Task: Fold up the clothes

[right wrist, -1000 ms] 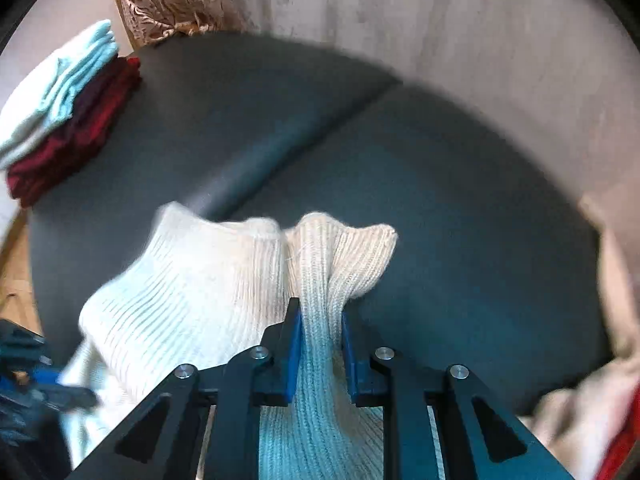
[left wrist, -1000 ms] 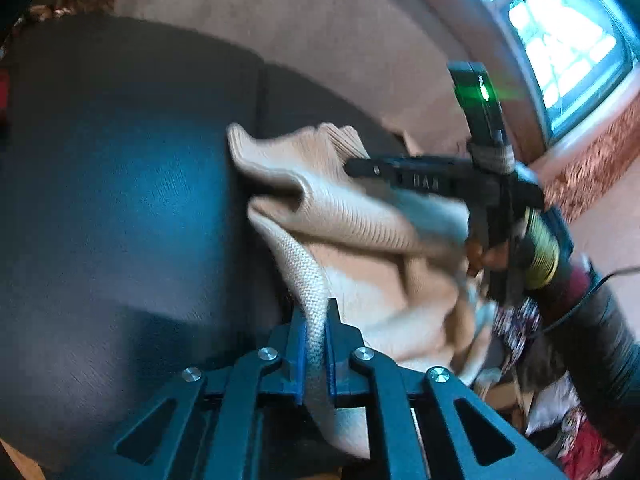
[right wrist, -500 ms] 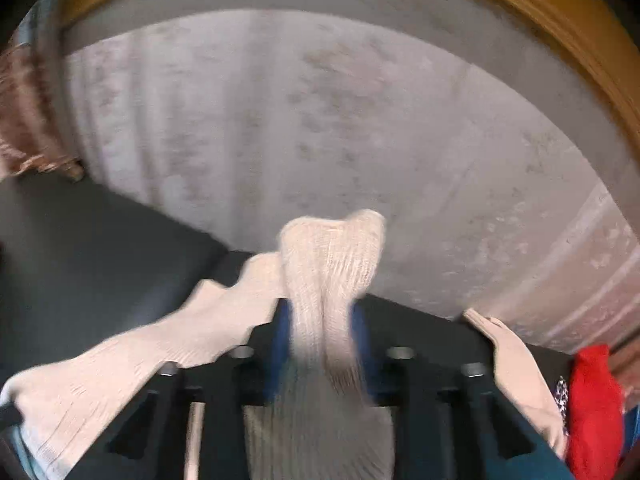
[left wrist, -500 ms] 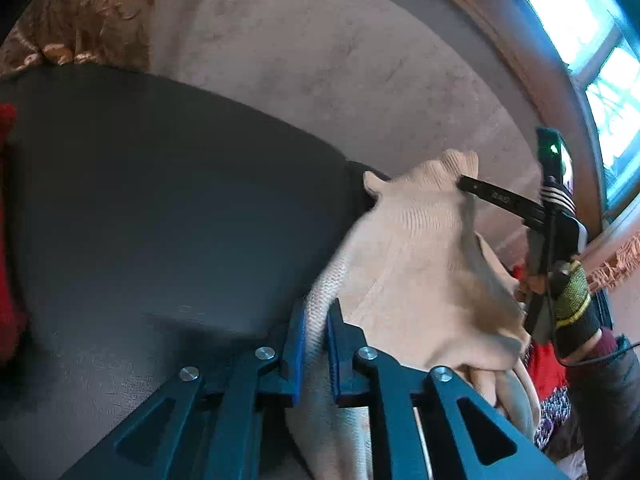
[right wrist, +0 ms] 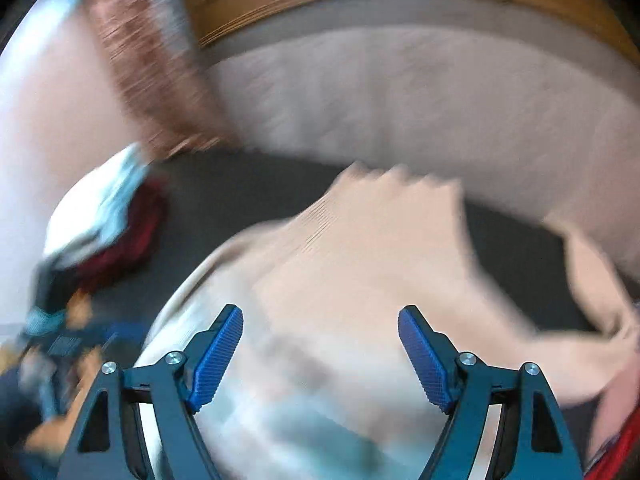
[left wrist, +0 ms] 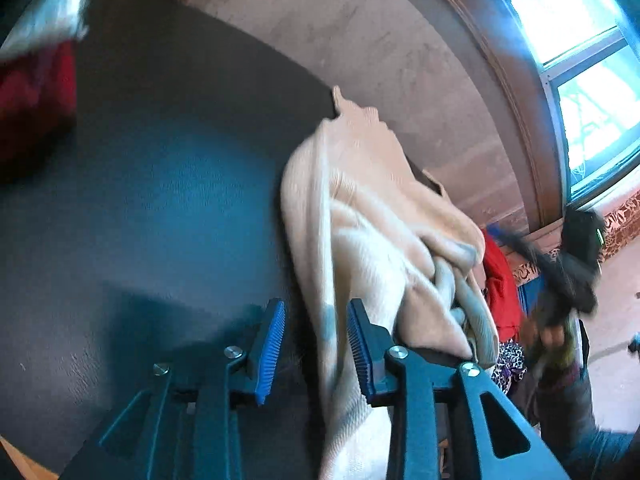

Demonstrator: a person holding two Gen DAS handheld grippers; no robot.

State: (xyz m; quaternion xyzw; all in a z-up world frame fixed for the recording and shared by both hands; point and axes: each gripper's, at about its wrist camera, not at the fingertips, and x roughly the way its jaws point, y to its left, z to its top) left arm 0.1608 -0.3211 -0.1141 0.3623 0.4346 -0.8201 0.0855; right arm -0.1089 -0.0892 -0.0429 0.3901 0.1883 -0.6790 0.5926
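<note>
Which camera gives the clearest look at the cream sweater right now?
The left wrist view: the cream sweater is fairly sharp there, bunched on the dark surface, one edge between the open left gripper. The right wrist view shows it motion-blurred under the open right gripper.

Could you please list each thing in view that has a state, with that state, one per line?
Cream ribbed knit sweater: released, crumpled on the dark sofa seat, unfolded.
Left gripper: jaws just opened, sweater edge loose between the blue pads.
Right gripper: jaws just opened wide, above the sweater, holding nothing.
Red and pale folded clothes: stacked at the sofa's far end.
</note>
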